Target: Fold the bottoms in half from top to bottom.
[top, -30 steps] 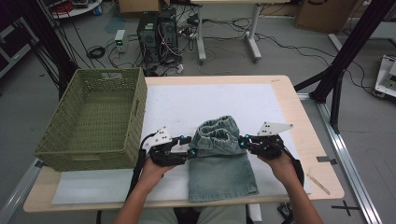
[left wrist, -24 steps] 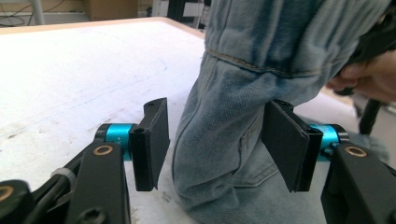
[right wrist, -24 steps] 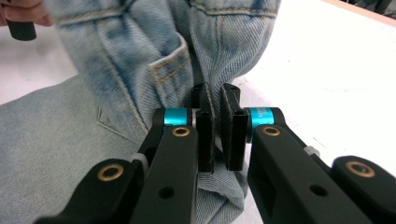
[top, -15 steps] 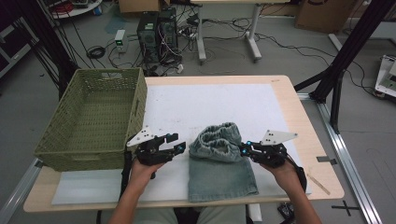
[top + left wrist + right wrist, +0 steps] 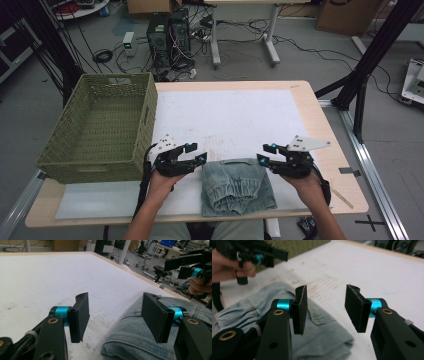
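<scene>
Jaws apart beside folded jeans (image 5: 237, 186), waistband nearest person.

I see the folded light-blue denim shorts (image 5: 237, 185) lying flat at the near edge of the white mat, elastic waistband toward me.

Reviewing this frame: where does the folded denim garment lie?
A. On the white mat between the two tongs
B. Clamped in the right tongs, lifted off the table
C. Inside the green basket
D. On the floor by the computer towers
A: the denim garment lies flat on the white mat, with the left tongs and right tongs open at its sides.
</scene>
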`<state>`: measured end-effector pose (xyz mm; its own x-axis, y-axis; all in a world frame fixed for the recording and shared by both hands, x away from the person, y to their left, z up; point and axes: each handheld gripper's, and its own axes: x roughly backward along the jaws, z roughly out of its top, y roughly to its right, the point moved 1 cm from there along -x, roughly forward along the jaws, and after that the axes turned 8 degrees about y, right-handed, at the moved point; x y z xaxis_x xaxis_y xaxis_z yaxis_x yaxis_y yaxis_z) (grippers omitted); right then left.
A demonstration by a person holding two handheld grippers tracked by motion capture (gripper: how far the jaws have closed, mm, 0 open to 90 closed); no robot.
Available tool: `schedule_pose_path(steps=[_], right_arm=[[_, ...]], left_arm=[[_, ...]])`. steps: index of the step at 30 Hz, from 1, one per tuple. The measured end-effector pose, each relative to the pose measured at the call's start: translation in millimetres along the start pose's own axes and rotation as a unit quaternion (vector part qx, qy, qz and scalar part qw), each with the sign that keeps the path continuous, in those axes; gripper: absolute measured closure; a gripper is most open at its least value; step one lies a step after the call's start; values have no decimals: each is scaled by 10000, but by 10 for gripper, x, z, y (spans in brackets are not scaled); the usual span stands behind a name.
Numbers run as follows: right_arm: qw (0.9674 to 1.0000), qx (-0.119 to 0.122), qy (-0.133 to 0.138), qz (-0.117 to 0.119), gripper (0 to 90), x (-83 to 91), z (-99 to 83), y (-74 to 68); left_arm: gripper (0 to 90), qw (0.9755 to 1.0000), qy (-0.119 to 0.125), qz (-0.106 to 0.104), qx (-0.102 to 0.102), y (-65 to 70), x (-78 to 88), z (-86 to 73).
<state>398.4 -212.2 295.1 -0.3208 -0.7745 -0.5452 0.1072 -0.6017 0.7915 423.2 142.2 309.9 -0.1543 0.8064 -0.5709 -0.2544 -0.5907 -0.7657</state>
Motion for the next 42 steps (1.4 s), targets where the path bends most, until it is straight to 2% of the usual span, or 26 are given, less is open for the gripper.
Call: schedule_pose_path(steps=[3, 6, 9, 12, 13, 14, 16, 18, 20, 22, 24, 26, 27, 29, 31, 32, 36, 39, 42], right_arm=[[9989, 76, -433, 160, 544, -179, -70, -79], [9956, 142, -882, 279, 544, -301, -183, -129], [9933, 125, -1101, 331, 540, -340, -262, -127], [9905, 284, -1306, 308, 536, -359, -307, -152], [9896, 341, -1370, 283, 536, -368, -326, -166], [9887, 444, -1410, 266, 537, -378, -357, -196], [9891, 442, -1378, 281, 536, -357, -370, -204], [9899, 359, -1337, 298, 529, -324, -357, -204], [9928, 247, -1135, 292, 484, -280, -312, -187], [9960, 149, -870, 157, 439, -217, -265, -156], [9968, 140, -779, -135, 390, -180, -247, -90], [9949, 94, -904, -432, 365, -172, -273, -14], [9929, 80, -1051, -548, 356, -184, -304, 16], [9890, -77, -1348, -605, 327, -231, -391, 51], [9884, -266, -1387, -550, 335, -262, -453, 58], [9887, -315, -1372, -523, 358, -269, -469, 68], [9876, -628, -1404, -318, 496, -269, -492, 101], [9888, -608, -1331, -276, 675, -243, -486, 93], [9902, -440, -1295, -287, 738, -239, -471, 55]], left_arm=[[411, 9998, -152, -38, -76, 38, -41, -37], [460, 9989, -441, -144, -90, 75, -94, -102], [497, 9962, -837, -176, -146, 125, -157, -186], [529, 9940, -1060, -148, -228, 155, -180, -225], [542, 9925, -1183, -142, -288, 174, -187, -241], [553, 9911, -1276, -145, -342, 188, -187, -252], [555, 9906, -1300, -149, -400, 202, -175, -242], [545, 9914, -1240, -96, -416, 198, -172, -216], [464, 9926, -1156, 65, -370, 170, -169, -186], [393, 9934, -1078, 215, -320, 134, -158, -164], [379, 9927, -1140, 270, -288, 117, -161, -173], [366, 9910, -1291, 246, -246, 113, -181, -212], [363, 9903, -1353, 231, -195, 105, -191, -233], [357, 9898, -1411, 178, -46, 88, -205, -270], [372, 9890, -1476, 85, 59, 81, -215, -276], [416, 9882, -1528, 79, 55, 83, -217, -279], [545, 9876, -1545, 15, 282, 83, -211, -291], [699, 9883, -1503, 45, 269, 92, -190, -286], [771, 9891, -1452, 157, 172, 135, -197, -260]])
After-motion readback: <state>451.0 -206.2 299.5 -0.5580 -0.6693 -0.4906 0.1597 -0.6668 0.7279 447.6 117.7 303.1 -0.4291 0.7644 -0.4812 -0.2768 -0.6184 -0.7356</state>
